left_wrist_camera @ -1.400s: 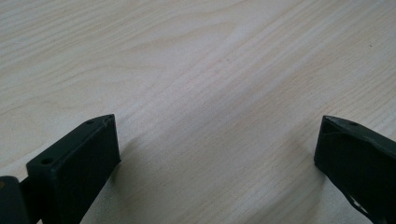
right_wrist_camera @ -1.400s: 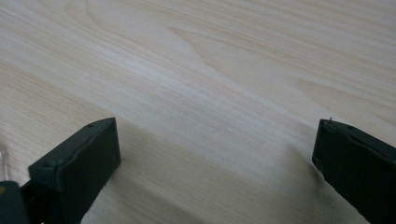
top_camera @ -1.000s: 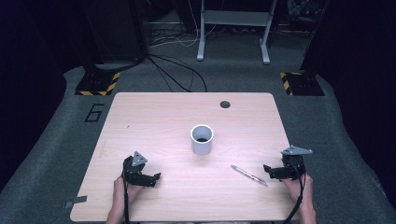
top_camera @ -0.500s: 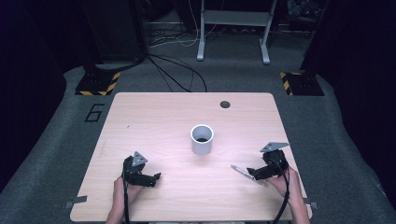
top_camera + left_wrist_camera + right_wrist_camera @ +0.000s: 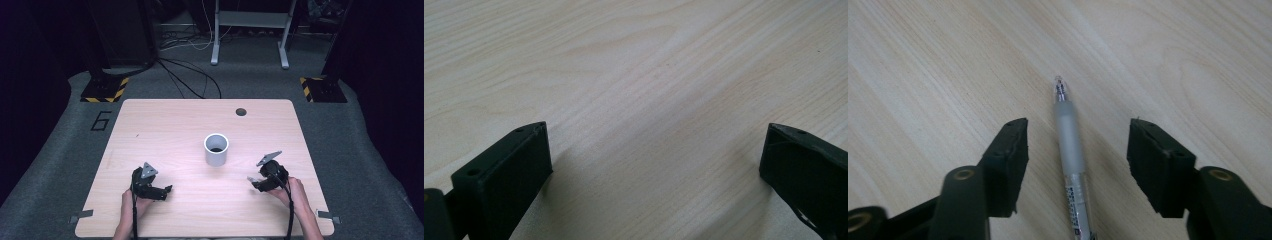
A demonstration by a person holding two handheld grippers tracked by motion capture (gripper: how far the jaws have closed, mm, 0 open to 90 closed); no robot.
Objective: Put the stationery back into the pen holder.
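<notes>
Right gripper (image 5: 1075,150) straddling pen (image 5: 1070,150), jaws spread, not pinched yet.
Pen flat on table (image 5: 165,125) at cup's (image 5: 216,149) 4 o'clock, tip at 12 in the right gripper view, long axis parallel to the jaws, gap both sides. Right hand (image 5: 295,192) on it; left gripper (image 5: 162,192) spread, empty, at cup's 8, well apart.
</notes>
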